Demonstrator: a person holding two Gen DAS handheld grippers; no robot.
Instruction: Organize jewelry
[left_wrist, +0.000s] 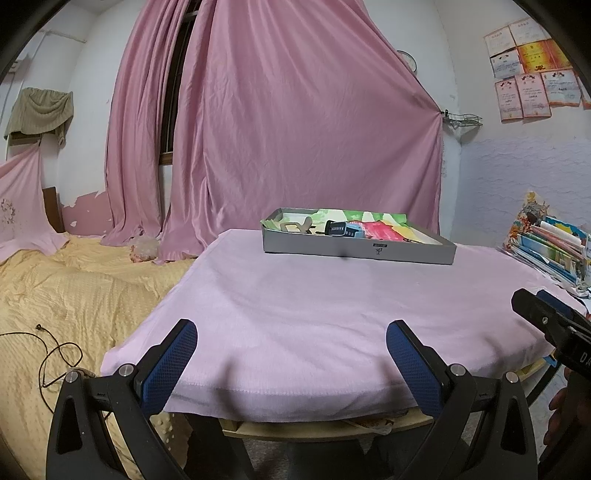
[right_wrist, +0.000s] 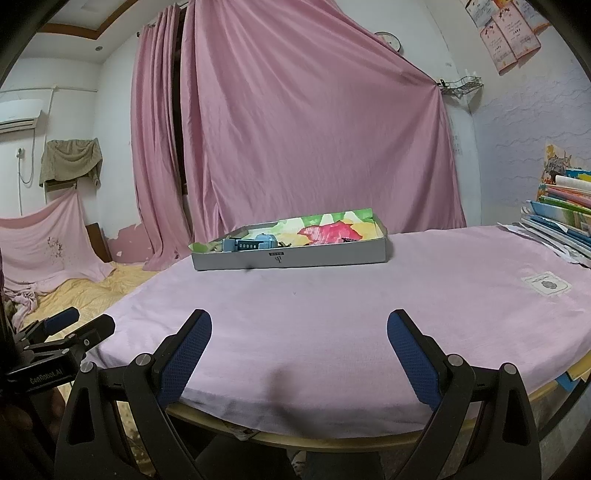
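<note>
A shallow grey box (left_wrist: 354, 250) (right_wrist: 291, 256) lined with flowered paper rests at the far side of the pink-covered table (left_wrist: 314, 306) (right_wrist: 332, 302). Inside it lie a blue watch (left_wrist: 343, 229) (right_wrist: 251, 244) and a beige clasp-like piece (left_wrist: 295, 226). My left gripper (left_wrist: 291, 334) hovers open over the table's near edge, nothing between its blue pads. My right gripper (right_wrist: 299, 325) is open too, empty, also at the near edge. Each gripper shows at the side of the other's view: the right gripper (left_wrist: 546, 321) and the left gripper (right_wrist: 62, 325).
A small white packet (right_wrist: 546, 283) lies on the cloth at the right. Stacked books and papers (left_wrist: 554, 243) (right_wrist: 561, 218) crowd the table's right edge. A bed with a yellow cover (left_wrist: 74, 295) and a loose cable (left_wrist: 55, 350) sits to the left. Pink curtains (left_wrist: 295, 129) hang behind.
</note>
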